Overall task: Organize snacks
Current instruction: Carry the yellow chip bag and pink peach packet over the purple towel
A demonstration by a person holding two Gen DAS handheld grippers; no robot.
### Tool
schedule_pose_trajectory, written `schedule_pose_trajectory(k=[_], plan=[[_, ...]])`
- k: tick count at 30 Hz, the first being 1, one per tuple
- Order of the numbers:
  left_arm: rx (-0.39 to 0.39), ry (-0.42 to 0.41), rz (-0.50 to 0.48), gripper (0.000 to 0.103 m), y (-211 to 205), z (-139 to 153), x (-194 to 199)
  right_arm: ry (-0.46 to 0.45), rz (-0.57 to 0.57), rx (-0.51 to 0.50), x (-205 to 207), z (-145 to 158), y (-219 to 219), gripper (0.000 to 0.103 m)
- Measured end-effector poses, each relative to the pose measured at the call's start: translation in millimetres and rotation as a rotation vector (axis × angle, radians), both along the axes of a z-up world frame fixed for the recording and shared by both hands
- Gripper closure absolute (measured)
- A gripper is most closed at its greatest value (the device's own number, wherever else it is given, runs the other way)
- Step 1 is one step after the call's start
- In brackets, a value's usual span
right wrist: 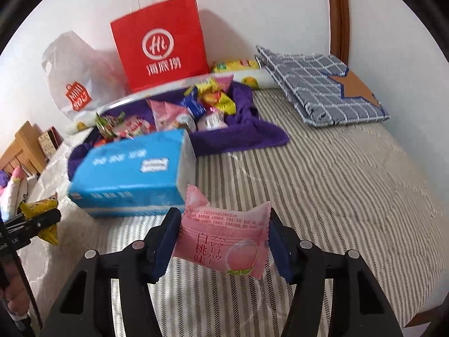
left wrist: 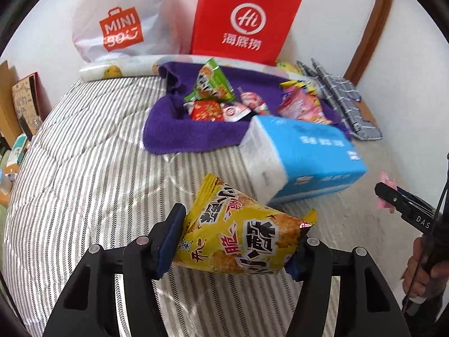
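My left gripper (left wrist: 238, 241) is shut on a yellow snack bag (left wrist: 241, 238) and holds it above the striped bedcover (left wrist: 84, 168). My right gripper (right wrist: 224, 238) is shut on a pink peach-flavour snack packet (right wrist: 224, 241), also above the bed. A purple towel (left wrist: 174, 134) lies further back with several snack packets (left wrist: 213, 95) piled on it; it also shows in the right wrist view (right wrist: 241, 137). The right gripper shows at the right edge of the left wrist view (left wrist: 393, 199). The left gripper shows at the left edge of the right wrist view (right wrist: 42, 219).
A blue tissue pack (left wrist: 306, 160) lies on the bed in front of the towel. A red paper bag (left wrist: 241, 19) and a white plastic bag (left wrist: 118, 25) stand against the wall. A checked folded cloth (right wrist: 322, 84) lies at the back right.
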State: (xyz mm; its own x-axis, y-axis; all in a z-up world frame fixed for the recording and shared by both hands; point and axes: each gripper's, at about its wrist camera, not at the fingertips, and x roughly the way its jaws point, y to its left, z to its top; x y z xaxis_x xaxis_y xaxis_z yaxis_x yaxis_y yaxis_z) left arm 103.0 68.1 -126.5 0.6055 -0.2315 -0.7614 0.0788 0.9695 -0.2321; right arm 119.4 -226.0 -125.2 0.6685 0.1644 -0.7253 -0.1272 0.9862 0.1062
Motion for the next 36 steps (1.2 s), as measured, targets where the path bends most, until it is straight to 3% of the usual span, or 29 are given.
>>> schedule_pose_trajectory(k=[17, 36], plan=[[-0.043, -0.049, -0.031, 0.042, -11.1, 57.2, -1.0, -0.153, 0.039, 0.013, 4.8, 74.3, 14.3, 0.045], [-0.066, -0.058, -0.018, 0.042, -9.7, 93.3, 43.1, -0.182, 0.073, 0.023, 50.0, 104.8, 31.8, 0.045]])
